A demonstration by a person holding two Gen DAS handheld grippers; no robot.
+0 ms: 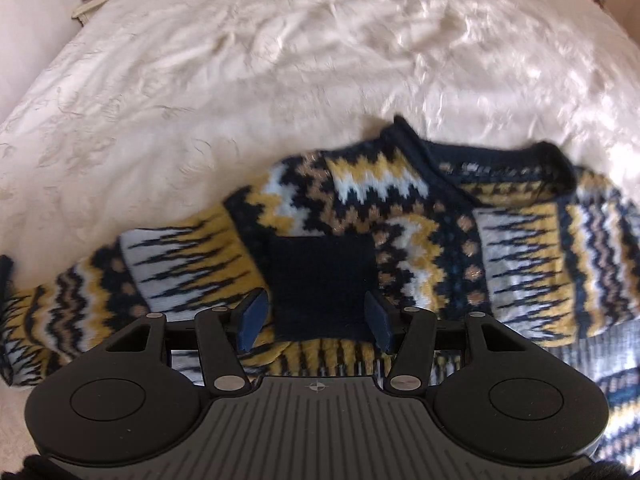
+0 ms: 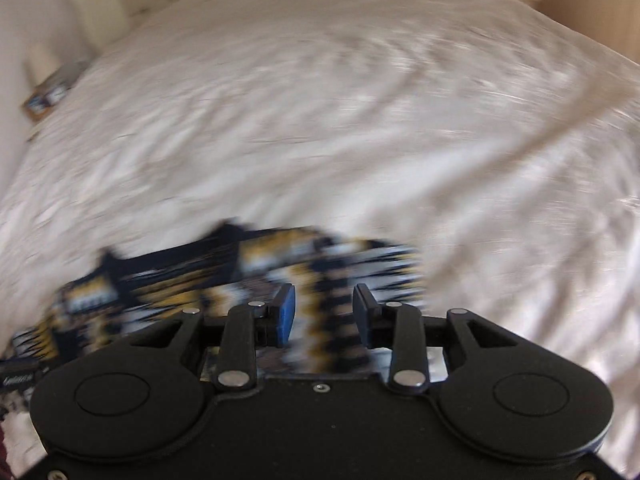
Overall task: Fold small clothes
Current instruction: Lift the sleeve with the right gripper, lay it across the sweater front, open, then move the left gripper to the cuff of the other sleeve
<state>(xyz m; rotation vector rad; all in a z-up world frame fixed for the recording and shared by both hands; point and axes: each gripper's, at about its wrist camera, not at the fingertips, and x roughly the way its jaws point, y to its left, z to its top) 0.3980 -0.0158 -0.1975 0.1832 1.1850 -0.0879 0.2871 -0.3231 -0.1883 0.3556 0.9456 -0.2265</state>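
Navy, mustard and white zigzag-knit sweater (image 1: 400, 216) lies on the wrinkled cream bedspread (image 1: 240, 80), ahead of and under both tools. Left gripper (image 1: 316, 320) jaws apart, a plain navy cuff panel (image 1: 322, 284) between them, unclamped. Right gripper (image 2: 324, 316) jaws apart over blurred knit.

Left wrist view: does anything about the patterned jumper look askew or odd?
The navy, yellow and white patterned knit jumper lies crooked on the cream bedspread: its navy neckline is rumpled, and a navy cuff lies across its chest. No damage shows.
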